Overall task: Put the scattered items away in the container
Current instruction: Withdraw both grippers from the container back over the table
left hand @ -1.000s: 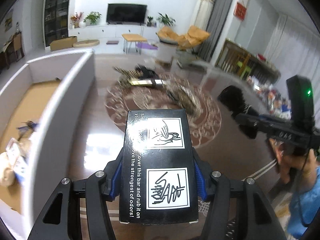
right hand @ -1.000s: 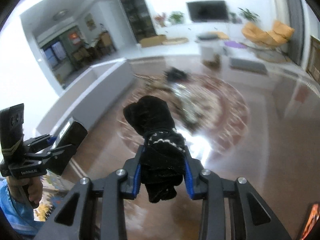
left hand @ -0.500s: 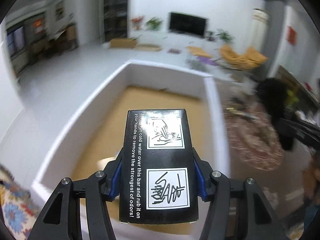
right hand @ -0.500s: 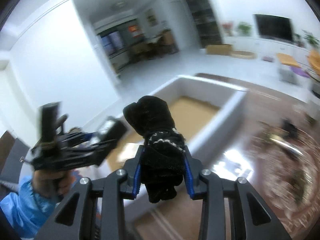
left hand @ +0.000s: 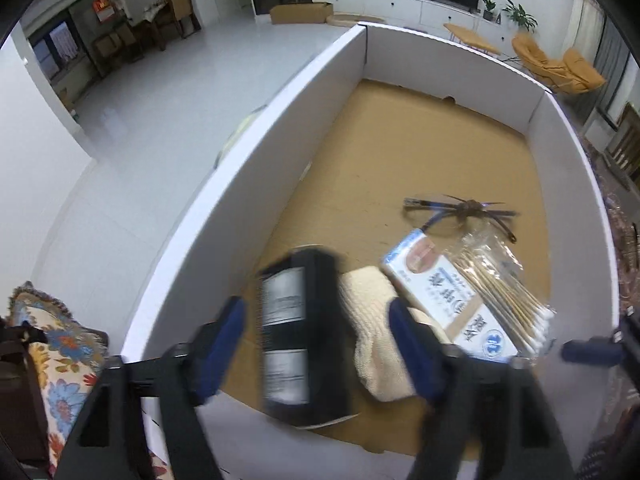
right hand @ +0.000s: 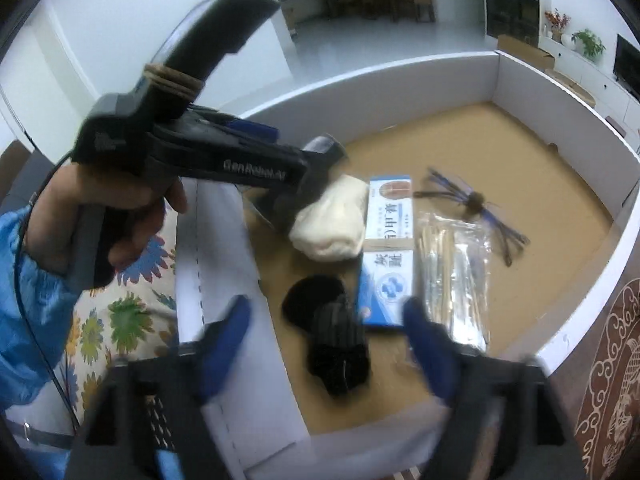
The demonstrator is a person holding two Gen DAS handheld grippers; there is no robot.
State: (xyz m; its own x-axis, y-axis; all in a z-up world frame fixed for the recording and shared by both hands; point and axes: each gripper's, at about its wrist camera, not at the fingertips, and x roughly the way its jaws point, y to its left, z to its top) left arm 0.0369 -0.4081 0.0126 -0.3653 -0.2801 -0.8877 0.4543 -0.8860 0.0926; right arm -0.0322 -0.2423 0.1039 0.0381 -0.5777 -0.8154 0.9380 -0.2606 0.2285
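We see the black box (left hand: 304, 336) smeared by motion blur, its label unreadable, while the left gripper (right hand: 320, 168) hides part of the cream cloth (right hand: 332, 224).

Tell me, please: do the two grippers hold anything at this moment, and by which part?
Nothing is held. The left gripper is open, the black box loose between its fingers. The right gripper is open too, the black glove released.

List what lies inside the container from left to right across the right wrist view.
black glove → cream cloth → blue-and-white box → bag of cotton swabs → glasses, all on the brown floor of the white-walled container. The black box is left out: the left gripper hides it here.
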